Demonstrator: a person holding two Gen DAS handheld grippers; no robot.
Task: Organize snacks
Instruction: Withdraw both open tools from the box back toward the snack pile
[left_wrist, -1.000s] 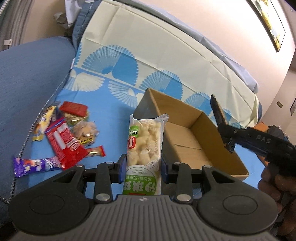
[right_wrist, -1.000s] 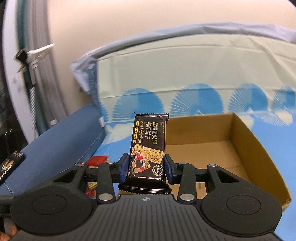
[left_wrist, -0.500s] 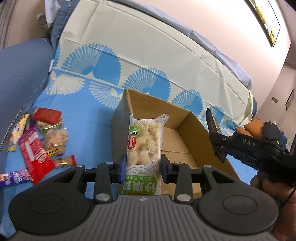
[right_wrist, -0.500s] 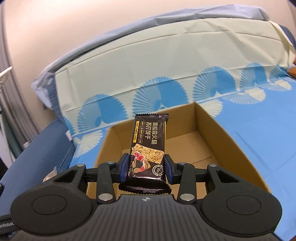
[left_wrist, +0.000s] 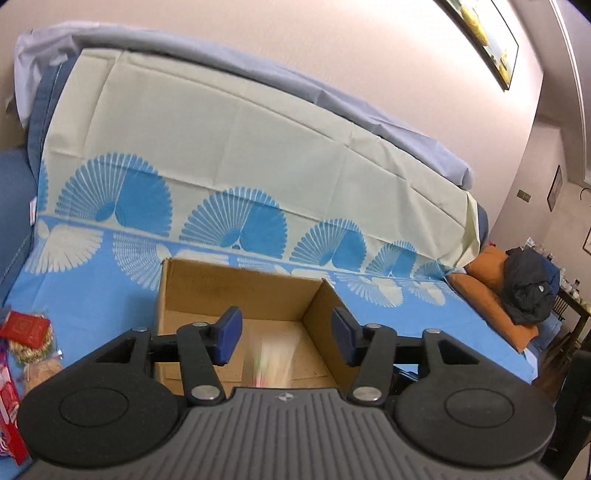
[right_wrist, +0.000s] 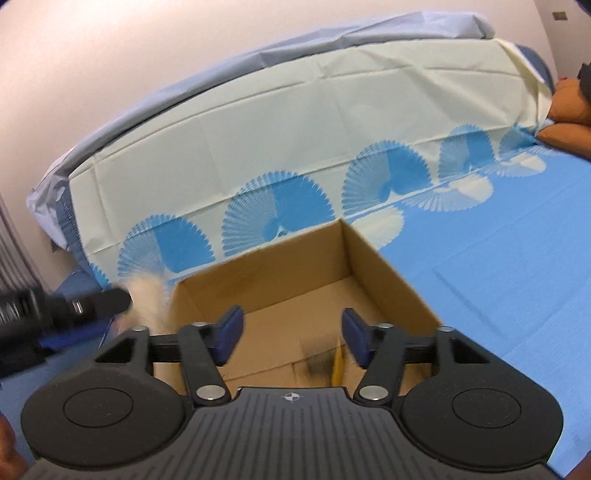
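An open cardboard box (left_wrist: 236, 291) sits on the blue cloth; it also shows in the right wrist view (right_wrist: 295, 273). My left gripper (left_wrist: 286, 334) is open above the box, and the white-and-green snack pack (left_wrist: 271, 363) is a blur falling between its fingers. My right gripper (right_wrist: 291, 338) is open above the box too, and the black cracker pack (right_wrist: 325, 363) is a dark blur dropping below its right finger. The left gripper (right_wrist: 92, 304) shows at the left of the right wrist view, with the pale blurred snack beside it.
Loose snacks lie on the cloth left of the box: a red pack (left_wrist: 24, 326), a clear bag (left_wrist: 40, 369) and a red bar (left_wrist: 9, 406). An orange cushion (left_wrist: 495, 295) with dark clothing lies at the right. The sofa back rises behind the box.
Both grippers have opened over the box and let go of their snacks, which are falling into it. Both moved further over the box.
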